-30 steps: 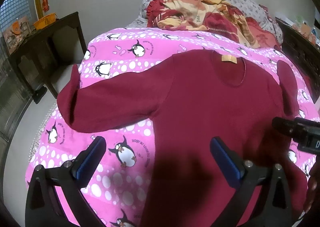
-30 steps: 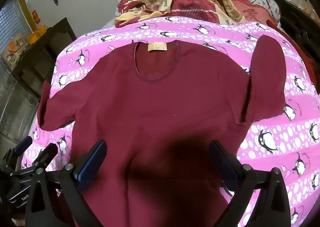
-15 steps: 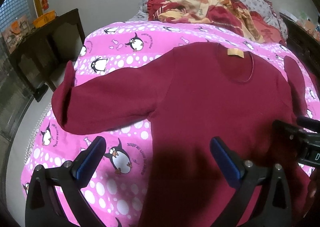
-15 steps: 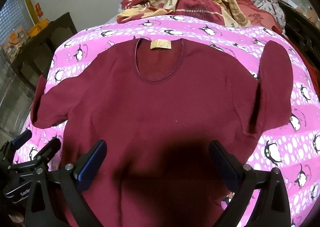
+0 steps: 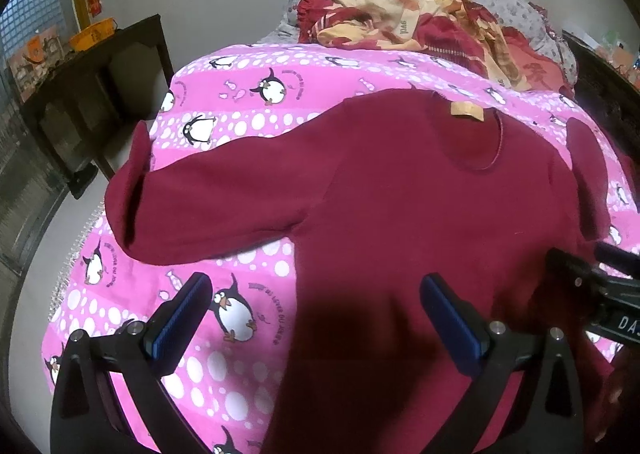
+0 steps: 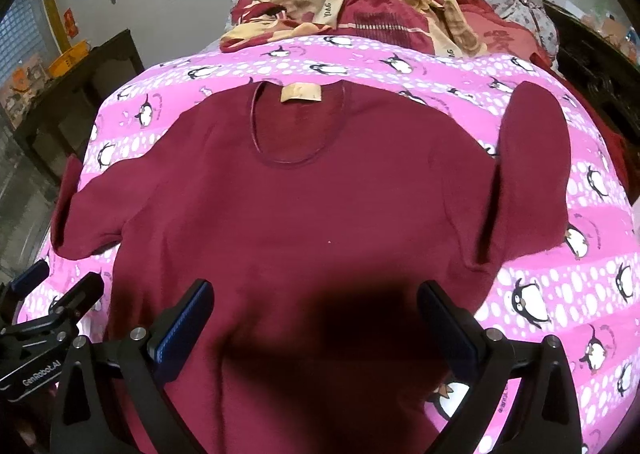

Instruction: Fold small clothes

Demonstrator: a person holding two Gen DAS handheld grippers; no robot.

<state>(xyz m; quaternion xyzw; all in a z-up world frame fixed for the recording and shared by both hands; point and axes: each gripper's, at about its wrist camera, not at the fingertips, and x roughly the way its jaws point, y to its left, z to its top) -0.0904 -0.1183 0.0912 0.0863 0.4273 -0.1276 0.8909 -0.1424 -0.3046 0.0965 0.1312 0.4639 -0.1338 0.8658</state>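
Maroon top (image 6: 304,214) flat on the bed (image 6: 580,190): soft, limp, light; pinch sleeve cuff or hem; both grippers' (image 5: 316,318) (image 6: 312,318) jaws wide, empty.

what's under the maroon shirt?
The maroon shirt lies flat on a pink penguin-print blanket, which shows all around it. Whatever lies beneath the shirt's body is covered; nothing visibly bulges. Both grippers hover open above its lower part.

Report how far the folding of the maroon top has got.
Done: the maroon top lies spread flat, neck label up, on the penguin blanket; both cuffs look turned back. In hand: nothing. The left hand-held gripper and right hand-held gripper are open above the lower body, gripping no cloth. Left: every fold of sleeves and body.
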